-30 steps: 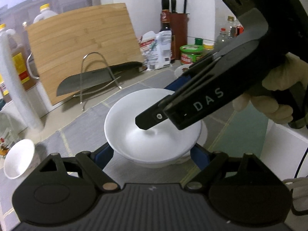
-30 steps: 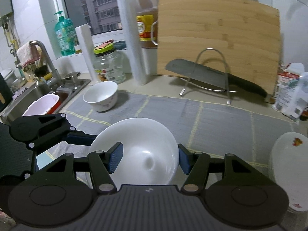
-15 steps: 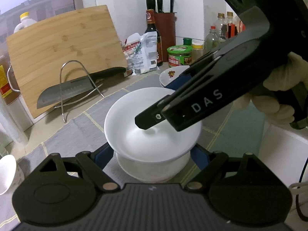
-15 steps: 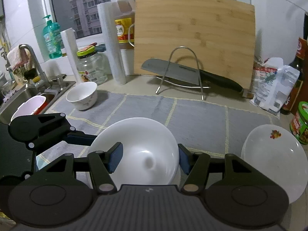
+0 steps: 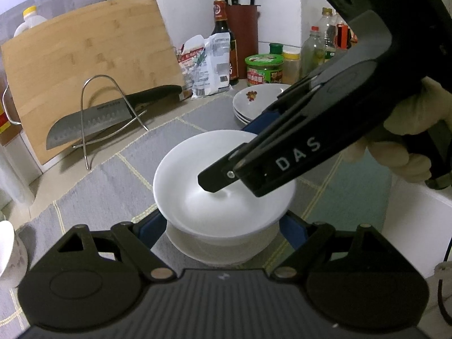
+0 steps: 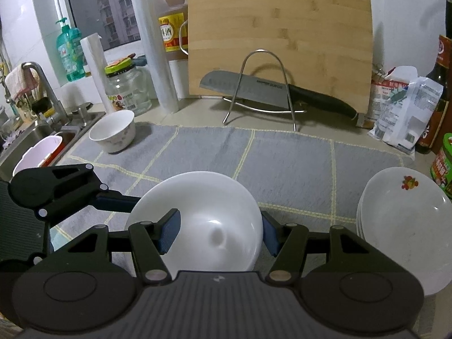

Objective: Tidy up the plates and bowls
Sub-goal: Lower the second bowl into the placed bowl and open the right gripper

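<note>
**Two grippers, one white bowl**

While both grippers clamp the white bowl point(image 5: 197, 195) from opposite sides, it sits over the grey mat point(image 6: 282, 155) on the table. The left gripper point(image 5: 223, 227) pinches the outer wall between its blue pads; the right gripper point(image 6: 220, 231) has one finger inside the rim. A stack of plates point(image 6: 404, 212) sits just beside it, a small bowl point(image 6: 113, 132) near the sink.
</note>
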A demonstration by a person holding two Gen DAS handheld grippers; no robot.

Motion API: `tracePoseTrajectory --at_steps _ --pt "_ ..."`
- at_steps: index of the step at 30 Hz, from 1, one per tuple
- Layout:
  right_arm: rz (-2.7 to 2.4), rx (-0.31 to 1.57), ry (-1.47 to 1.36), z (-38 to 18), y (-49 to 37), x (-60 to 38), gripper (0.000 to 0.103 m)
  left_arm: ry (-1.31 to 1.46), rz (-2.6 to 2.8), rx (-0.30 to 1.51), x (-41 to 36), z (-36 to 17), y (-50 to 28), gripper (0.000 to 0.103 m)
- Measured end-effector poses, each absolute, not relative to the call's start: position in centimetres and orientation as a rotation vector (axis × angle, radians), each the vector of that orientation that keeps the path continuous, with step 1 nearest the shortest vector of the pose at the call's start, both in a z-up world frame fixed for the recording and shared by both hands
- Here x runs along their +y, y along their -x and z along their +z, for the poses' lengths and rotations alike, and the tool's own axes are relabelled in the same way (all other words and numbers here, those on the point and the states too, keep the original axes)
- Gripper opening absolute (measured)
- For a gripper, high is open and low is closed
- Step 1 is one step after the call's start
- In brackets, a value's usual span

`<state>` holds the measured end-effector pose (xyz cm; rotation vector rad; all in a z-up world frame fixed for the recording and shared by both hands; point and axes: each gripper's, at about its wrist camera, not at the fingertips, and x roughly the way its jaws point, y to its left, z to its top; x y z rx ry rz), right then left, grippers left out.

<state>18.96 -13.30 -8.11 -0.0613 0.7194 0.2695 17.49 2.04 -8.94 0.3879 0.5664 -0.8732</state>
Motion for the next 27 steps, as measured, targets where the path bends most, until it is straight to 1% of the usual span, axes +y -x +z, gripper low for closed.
tracePoseTrajectory --at_steps 27 --pt "0.248 0.751 0.071 -9.8 -19.8 -13.1 0.066 -0.419 -0.871 0.573 1.8 -9.6 -17.9 0.087"
